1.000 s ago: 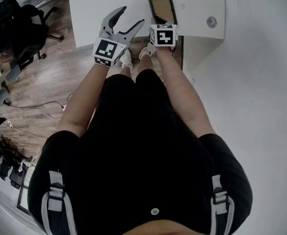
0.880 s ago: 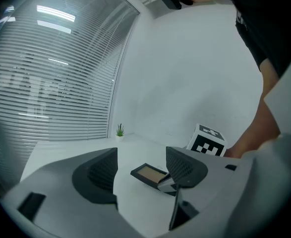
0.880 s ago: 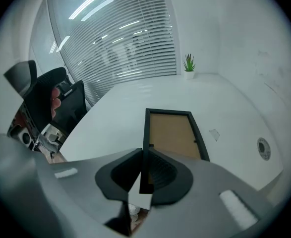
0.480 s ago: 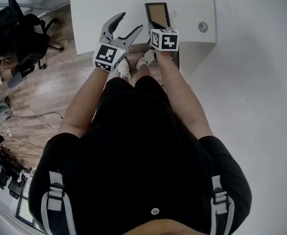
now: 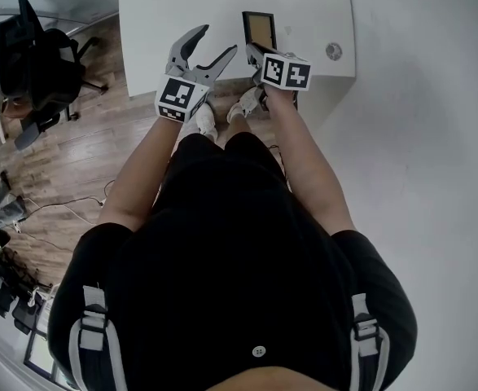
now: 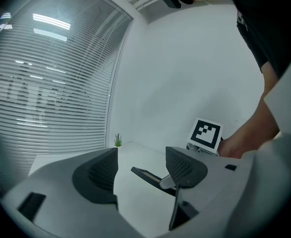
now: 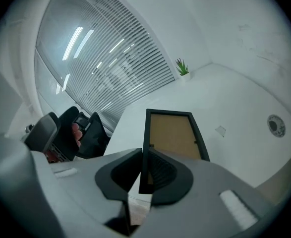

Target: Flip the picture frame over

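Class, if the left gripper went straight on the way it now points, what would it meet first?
The left gripper would likely meet the tilted picture frame first; depth is unclear.

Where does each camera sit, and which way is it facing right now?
Head view: on the head, facing steeply down at the table; torso, arms, shoes show.
Left gripper view: on the open left gripper, facing across the table; an arm shows.
Right gripper view: on the right gripper, facing along the frame it grips.
Shared: the frame, in all.
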The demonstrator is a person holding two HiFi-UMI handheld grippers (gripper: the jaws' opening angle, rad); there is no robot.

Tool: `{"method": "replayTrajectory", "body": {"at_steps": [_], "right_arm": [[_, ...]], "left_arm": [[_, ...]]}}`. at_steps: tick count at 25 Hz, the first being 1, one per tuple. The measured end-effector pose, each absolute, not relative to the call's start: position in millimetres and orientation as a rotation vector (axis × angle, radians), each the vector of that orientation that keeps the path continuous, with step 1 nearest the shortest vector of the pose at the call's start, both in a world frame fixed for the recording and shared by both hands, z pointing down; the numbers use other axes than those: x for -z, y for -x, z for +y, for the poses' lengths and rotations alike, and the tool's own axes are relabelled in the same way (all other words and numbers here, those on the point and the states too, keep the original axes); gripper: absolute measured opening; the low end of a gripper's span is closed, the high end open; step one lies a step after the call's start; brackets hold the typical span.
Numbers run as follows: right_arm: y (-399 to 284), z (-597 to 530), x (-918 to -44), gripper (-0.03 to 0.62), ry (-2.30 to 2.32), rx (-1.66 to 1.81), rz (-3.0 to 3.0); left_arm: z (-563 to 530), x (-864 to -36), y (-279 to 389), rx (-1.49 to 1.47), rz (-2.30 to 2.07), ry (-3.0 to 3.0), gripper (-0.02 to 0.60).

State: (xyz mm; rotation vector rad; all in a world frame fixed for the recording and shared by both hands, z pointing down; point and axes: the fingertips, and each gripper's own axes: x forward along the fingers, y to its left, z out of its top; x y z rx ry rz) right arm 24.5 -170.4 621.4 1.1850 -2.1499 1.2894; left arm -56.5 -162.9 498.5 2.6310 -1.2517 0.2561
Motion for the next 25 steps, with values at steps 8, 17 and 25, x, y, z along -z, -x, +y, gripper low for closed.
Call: {"method": "replayTrajectory", "body": {"at_steps": [8, 17, 25], "right_arm": [[-28.6, -179.3, -603.6, 0.051, -1.081, -1.676, -2.296], [-36.3, -187.3, -599.8, 0.051, -0.958, -2.025, -2.355], [-38.9, -192.8, -608.7, 0.049, -0.784, -2.297, -2.367]], "left_arm": [[-165.6, -508.7, 48.1, -0.268, -1.247, -2.621, 0.305], [-176.1, -516.2, 35.5, -0.285, -1.234, -2.614, 0.305], [-186.3, -522.7, 30.4, -0.282, -1.246, -2.603, 0.305]]}}
